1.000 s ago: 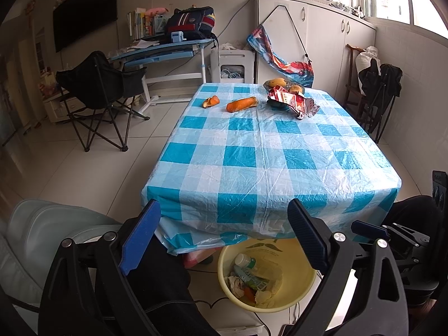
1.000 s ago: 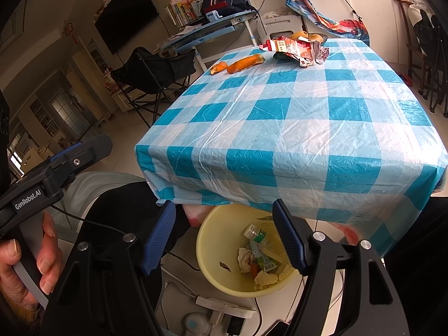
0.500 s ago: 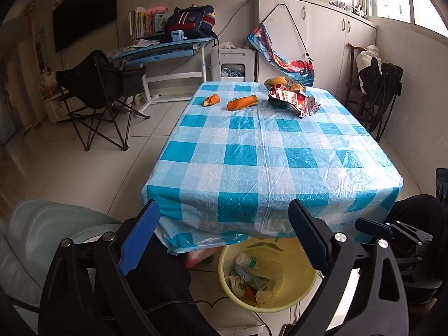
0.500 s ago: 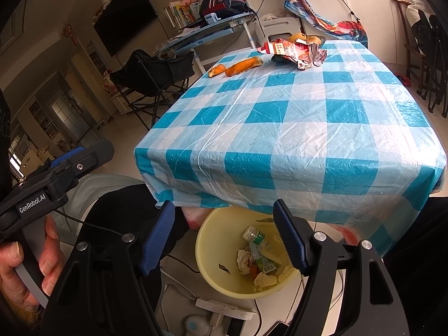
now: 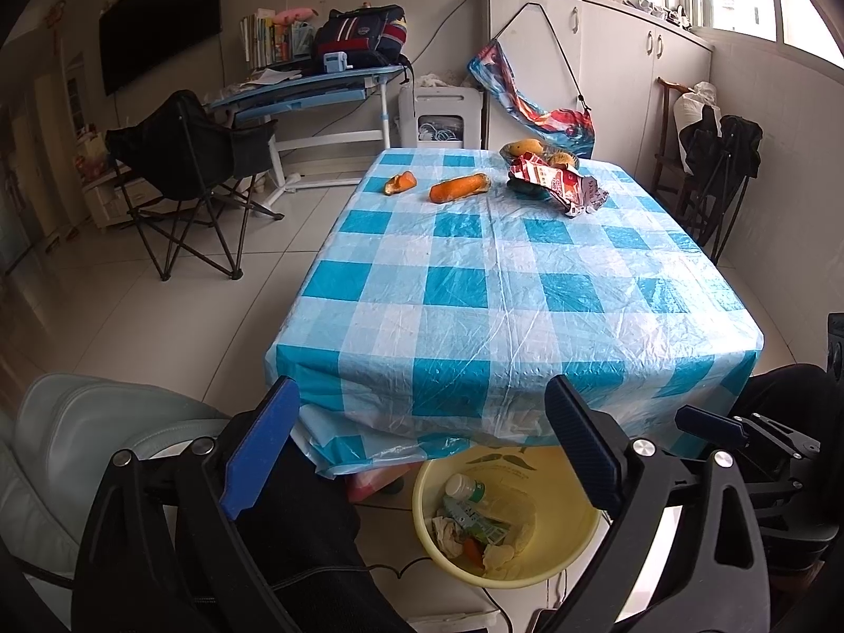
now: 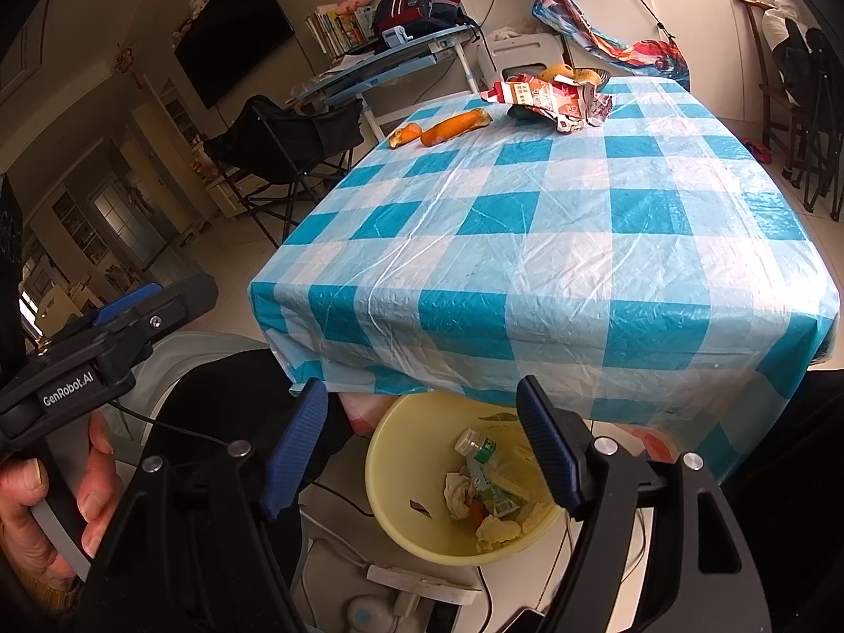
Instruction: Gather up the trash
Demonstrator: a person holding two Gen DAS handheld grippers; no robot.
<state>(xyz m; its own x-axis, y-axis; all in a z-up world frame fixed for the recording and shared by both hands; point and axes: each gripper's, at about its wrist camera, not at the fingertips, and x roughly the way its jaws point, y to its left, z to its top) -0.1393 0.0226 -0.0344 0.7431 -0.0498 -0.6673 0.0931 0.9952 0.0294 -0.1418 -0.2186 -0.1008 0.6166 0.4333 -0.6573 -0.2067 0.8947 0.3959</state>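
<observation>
Tilting downward over the yellow basin (image 6: 390, 480) — both grippers, left gripper (image 5: 422, 443) and right gripper (image 6: 422, 438), gape empty.

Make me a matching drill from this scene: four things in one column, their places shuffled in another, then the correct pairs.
Things:
1. carrot
2. snack wrapper
3. plastic bottle
4. folding chair

Places:
A. inside the yellow basin
B. on the floor left of the table
C. far end of the table, right side
D. far end of the table, beside a smaller orange piece

Pairs: 1-D, 2-C, 3-A, 4-B

No visible change (both views match earlier frames)
</observation>
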